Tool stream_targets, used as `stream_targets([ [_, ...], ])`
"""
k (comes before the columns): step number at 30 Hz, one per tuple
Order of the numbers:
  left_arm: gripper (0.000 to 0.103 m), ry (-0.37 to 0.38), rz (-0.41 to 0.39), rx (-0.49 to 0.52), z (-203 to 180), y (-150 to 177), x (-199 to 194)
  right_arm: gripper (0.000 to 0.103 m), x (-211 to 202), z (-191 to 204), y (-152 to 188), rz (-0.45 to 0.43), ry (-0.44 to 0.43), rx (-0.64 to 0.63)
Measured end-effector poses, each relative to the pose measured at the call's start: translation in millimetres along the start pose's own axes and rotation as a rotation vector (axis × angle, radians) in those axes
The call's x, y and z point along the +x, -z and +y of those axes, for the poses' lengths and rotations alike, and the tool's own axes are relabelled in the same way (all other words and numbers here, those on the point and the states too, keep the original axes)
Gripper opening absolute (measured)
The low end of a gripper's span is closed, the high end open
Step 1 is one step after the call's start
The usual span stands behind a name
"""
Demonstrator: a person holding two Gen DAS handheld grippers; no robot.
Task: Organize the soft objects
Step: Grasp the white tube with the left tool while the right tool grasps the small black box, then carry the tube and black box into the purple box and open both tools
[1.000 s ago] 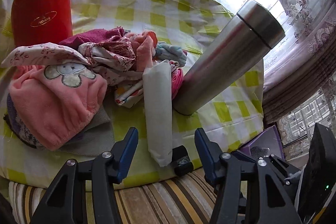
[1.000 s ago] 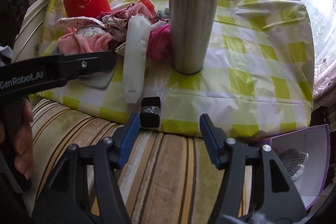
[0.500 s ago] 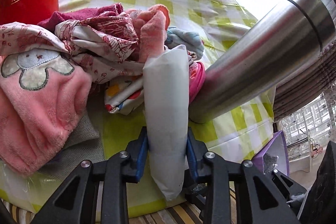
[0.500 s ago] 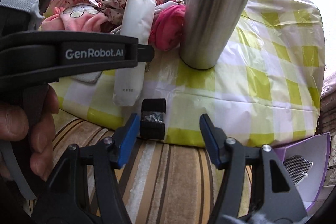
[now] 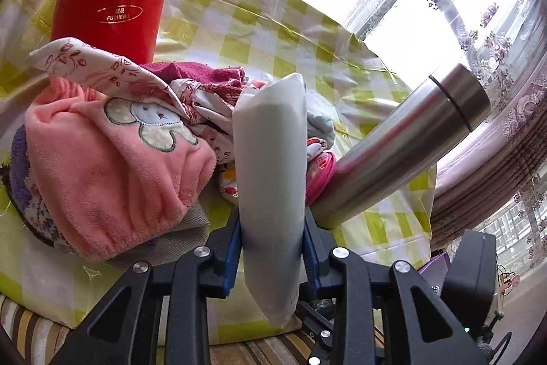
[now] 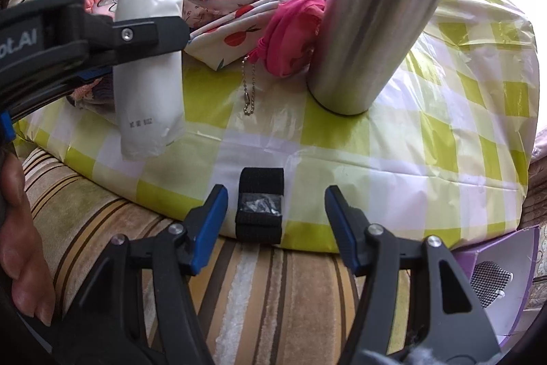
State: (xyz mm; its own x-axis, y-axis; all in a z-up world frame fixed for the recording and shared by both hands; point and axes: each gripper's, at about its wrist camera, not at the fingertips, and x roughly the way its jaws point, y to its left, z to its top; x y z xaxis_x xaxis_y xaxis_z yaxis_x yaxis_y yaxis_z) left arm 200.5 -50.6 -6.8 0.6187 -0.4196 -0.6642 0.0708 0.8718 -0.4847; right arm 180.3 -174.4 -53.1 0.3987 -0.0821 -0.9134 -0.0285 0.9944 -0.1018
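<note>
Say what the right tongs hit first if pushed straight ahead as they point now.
Likely the small black strap piece at the table edge, lying between the closing, empty right tongs and just ahead; depth is hard to judge, so it may be the checked cloth beneath.

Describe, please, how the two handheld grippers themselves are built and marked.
Both the left gripper and right gripper have black plastic linkage arms with silver pivot screws and blue pads inside the fingers. White lettering ending "ot.AI" marks the left one's side.
</note>
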Motion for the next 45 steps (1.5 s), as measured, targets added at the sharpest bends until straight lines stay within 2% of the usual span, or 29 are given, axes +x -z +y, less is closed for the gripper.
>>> stream_targets([
  [3,0.033,0.003,-0.015,0.010,0,3,-7,0.051,9,8,0,0.018,-0.001,-0.002],
  [7,0.033,0.005,-0.023,0.012,-1,5,-11,0.046,10,11,0,0.010,-0.015,0.001],
  [8,0.033,0.003,-0.026,0.011,-1,6,-13,0.042,10,11,1,0.007,-0.023,-0.004],
  [9,0.033,0.003,-0.029,0.010,-1,9,-16,0.031,9,13,1,0.003,-0.026,-0.009],
  [19,0.033,0.002,-0.051,0.039,-16,23,-38,0.030,-34,-5,14,-0.122,-0.019,0.044],
  [28,0.033,0.030,-0.026,0.110,-55,37,-42,0.030,-73,-43,34,-0.187,-0.019,0.144],
  [35,0.033,0.108,0.033,0.161,-97,53,-34,0.030,-98,-91,53,-0.224,-0.002,0.243],
  [42,0.033,0.205,0.113,0.225,-152,73,-20,0.030,-116,-151,87,-0.254,0.105,0.342],
  [45,0.033,0.250,0.151,0.270,-178,84,-14,0.030,-126,-186,113,-0.253,0.156,0.412],
])
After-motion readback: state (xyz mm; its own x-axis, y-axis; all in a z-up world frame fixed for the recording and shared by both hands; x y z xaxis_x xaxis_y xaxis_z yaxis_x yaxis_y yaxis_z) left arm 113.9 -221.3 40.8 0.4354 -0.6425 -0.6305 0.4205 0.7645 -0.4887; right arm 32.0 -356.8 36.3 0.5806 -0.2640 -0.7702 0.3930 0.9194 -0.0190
